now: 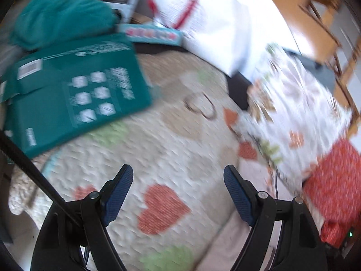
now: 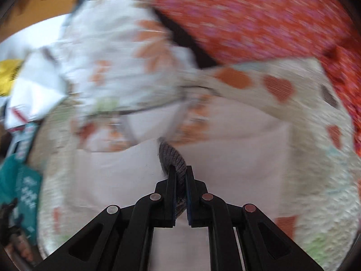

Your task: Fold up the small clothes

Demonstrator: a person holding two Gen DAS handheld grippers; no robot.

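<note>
My right gripper (image 2: 180,169) is shut on a small grey knitted garment (image 2: 171,155), whose ribbed end sticks out past the fingertips above a pale pink cloth (image 2: 225,158) lying on the quilt. My left gripper (image 1: 178,176) is open and empty, hovering over the cream quilt with red and green hearts (image 1: 162,140). A corner of the pale pink cloth (image 1: 223,246) shows between the left fingers. Both views are blurred by motion.
A teal cardboard box (image 1: 74,94) and a teal cloth bundle (image 1: 61,15) lie at the quilt's far left. A white leaf-print pillow (image 1: 297,117) and a red patterned pillow (image 1: 336,189) sit to the right. White paper bags (image 1: 203,22) stand behind.
</note>
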